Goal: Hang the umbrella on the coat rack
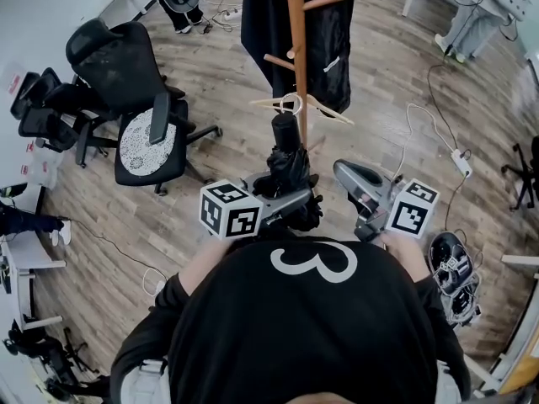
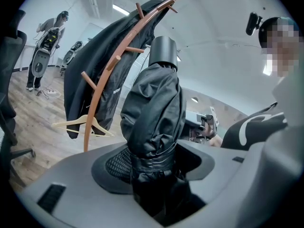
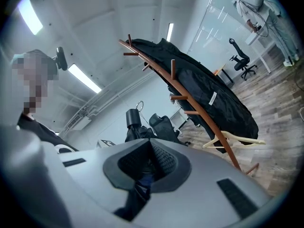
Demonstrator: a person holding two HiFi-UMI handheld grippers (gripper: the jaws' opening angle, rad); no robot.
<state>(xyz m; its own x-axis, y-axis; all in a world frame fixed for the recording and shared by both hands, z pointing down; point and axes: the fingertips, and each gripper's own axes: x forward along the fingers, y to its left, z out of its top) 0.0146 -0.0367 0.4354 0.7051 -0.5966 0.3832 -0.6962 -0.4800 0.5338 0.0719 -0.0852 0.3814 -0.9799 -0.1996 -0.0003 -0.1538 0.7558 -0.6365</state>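
Observation:
A folded black umbrella (image 1: 286, 156) stands upright in my left gripper (image 1: 285, 204), which is shut on its wrapped canopy (image 2: 154, 108). Its black handle end (image 2: 163, 51) points up, and a small ring tops it in the right gripper view (image 3: 137, 106). The wooden coat rack (image 1: 295, 49) rises just beyond the umbrella, with a black coat (image 1: 274, 15) draped on it and a wooden hanger (image 1: 301, 105) on a lower peg. My right gripper (image 1: 347, 175) hovers to the right of the umbrella, jaws shut with nothing held (image 3: 149, 144).
A black office chair (image 1: 145, 112) stands to the left of the rack. A cable and power strip (image 1: 461, 162) lie on the wood floor at right. Dark gear (image 1: 450, 263) sits at lower right, and a person stands far off (image 2: 50, 42).

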